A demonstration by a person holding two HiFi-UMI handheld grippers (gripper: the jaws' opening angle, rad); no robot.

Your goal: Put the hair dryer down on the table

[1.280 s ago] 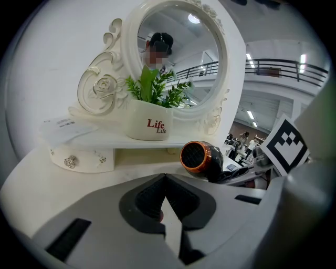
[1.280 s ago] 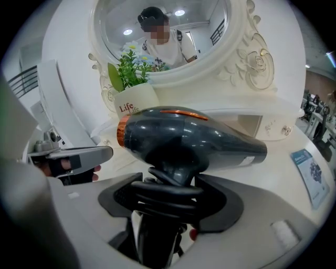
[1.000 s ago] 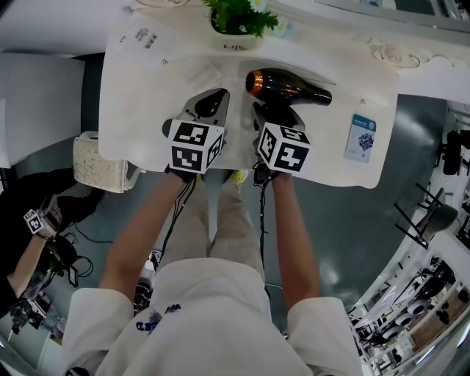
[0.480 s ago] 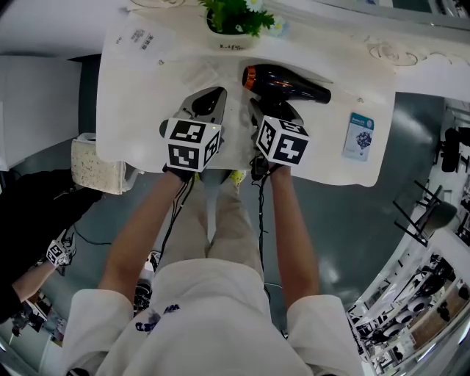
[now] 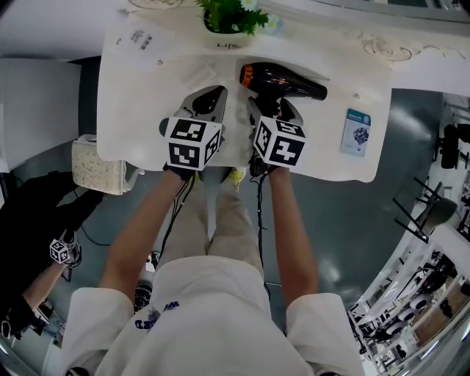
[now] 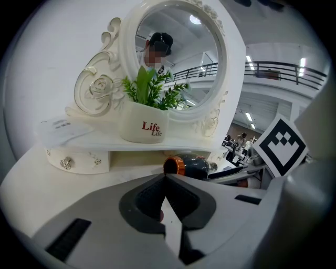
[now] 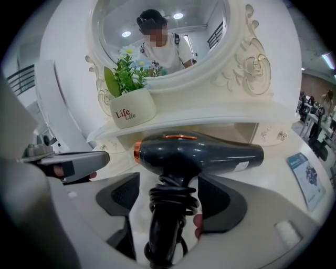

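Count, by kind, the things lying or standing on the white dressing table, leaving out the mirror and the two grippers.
hair dryer: 1
potted plant: 1
blue card: 1
paper sheet: 1
Total: 4

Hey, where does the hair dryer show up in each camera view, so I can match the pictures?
Head view: hair dryer top centre, on the table, just beyond the right gripper.
Left gripper view: it sits just right of centre, orange end toward the camera.
Right gripper view: it fills the centre, handle running down between the open jaws.
Shared landmark: the potted plant behind it.
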